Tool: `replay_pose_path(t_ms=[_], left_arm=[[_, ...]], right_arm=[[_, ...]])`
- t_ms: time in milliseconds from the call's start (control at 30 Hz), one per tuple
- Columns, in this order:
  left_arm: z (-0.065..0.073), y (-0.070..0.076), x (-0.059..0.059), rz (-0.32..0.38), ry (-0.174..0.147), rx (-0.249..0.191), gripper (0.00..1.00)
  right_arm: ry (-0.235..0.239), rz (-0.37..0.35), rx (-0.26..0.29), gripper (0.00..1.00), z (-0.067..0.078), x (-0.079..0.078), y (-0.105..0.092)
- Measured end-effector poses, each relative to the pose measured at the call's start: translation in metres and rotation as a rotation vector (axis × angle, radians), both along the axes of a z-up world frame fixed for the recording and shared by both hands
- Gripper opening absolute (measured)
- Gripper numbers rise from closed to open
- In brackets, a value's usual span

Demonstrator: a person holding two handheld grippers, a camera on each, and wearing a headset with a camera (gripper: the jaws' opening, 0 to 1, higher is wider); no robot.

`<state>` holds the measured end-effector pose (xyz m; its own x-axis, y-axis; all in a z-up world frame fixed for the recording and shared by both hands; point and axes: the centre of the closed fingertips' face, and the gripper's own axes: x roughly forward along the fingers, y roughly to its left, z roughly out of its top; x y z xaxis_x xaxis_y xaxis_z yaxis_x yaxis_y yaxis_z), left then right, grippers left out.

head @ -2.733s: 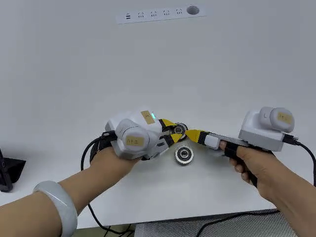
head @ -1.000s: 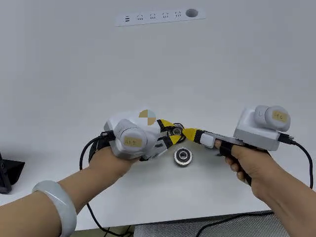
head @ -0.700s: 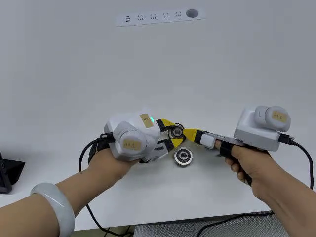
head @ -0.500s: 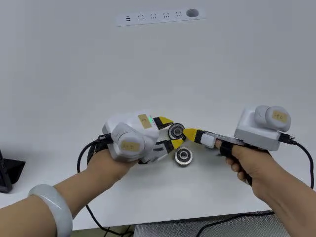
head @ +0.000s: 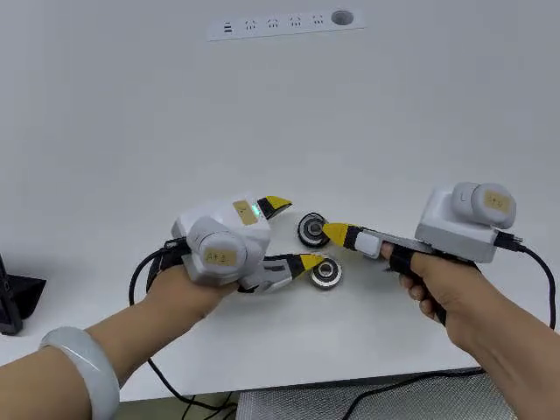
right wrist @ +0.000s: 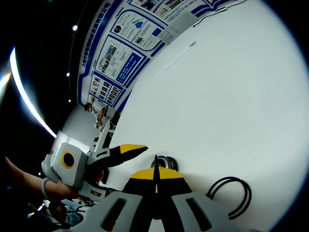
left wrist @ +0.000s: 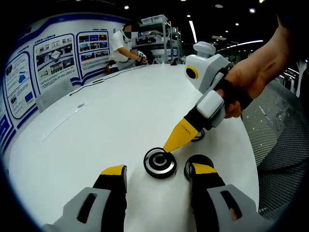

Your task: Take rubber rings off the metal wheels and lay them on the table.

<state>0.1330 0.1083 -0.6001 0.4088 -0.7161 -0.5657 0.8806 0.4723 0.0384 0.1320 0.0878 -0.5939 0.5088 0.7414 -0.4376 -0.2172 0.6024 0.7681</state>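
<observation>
A metal wheel with a black rubber ring around it lies on the white table. My left gripper is open, its yellow-tipped jaws standing wide on either side of that wheel without touching it. My right gripper is shut, its tip resting against the wheel's rim; whether it pinches rubber I cannot tell. A second wheel lies just in front, half hidden behind a left jaw. One loose black rubber ring lies flat on the table under the right gripper.
A white power strip lies at the table's far side. A black object stands at the left edge, and a black cable trails off my left gripper. The table's front edge runs close below my hands.
My left gripper has opened, let go of the wheel and drawn back slightly to the left. The right gripper has stayed with its tip at the wheel.
</observation>
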Motion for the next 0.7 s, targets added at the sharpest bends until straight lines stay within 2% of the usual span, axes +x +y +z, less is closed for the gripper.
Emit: replay_pose_path(t_ms=[533,700], left_arm=[[-0.003,0.009,-0.002,0.017,0.013,-0.021,0.6],[0.0,0.009,-0.005,0.017,0.023,-0.051,0.62]], right_arm=[[-0.01,-0.005,0.051,0.02,0.015,-0.005,0.005],[-0.011,-0.004,0.058,0.02,0.018,-0.009,0.004]])
